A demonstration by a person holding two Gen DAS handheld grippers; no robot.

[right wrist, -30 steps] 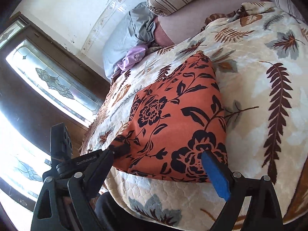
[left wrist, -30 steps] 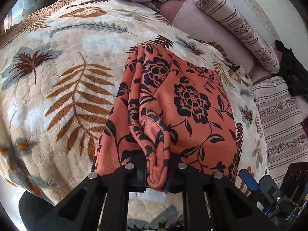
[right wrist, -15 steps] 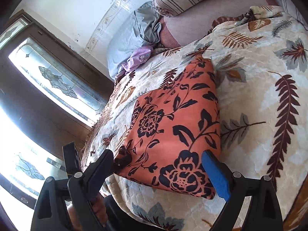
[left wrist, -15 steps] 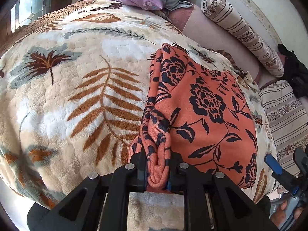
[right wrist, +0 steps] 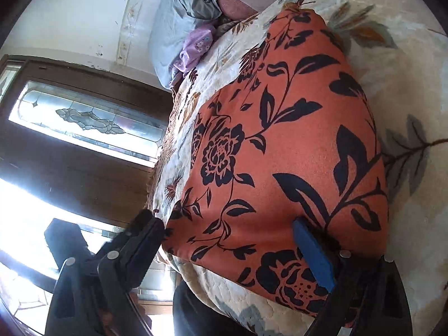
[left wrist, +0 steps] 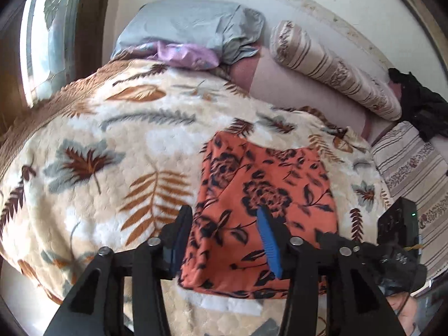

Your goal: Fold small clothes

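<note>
A bed covered by a cream blanket (left wrist: 117, 151) printed with brown and grey leaves fills the room in front of me, set against a pale wall with a dark wooden door (right wrist: 84, 151) and its leaded glass panel to one side. At the head of the bed lie a grey pillow (left wrist: 193, 25), a crumpled lilac garment (left wrist: 184, 54) just in front of it, and a striped bolster (left wrist: 333, 70) running along the wall. A black bundle (left wrist: 417, 106) sits at the far end of the bolster.

The orange floral cloth (left wrist: 263, 198) lies folded flat on the blanket, near the bed's near edge, forming a rough rectangle with its dark flower print facing up.

My left tongs (left wrist: 224, 224) hang over the cloth's near part with the fingers spread apart, holding nothing; the blue pad (left wrist: 268, 243) of one finger shows above the fabric. My right tongs (right wrist: 229, 232) are likewise spread wide over the cloth's near edge, one finger beyond its corner and the blue-padded finger (right wrist: 313, 254) over the print. I cannot tell whether that pad touches the fabric.
</note>
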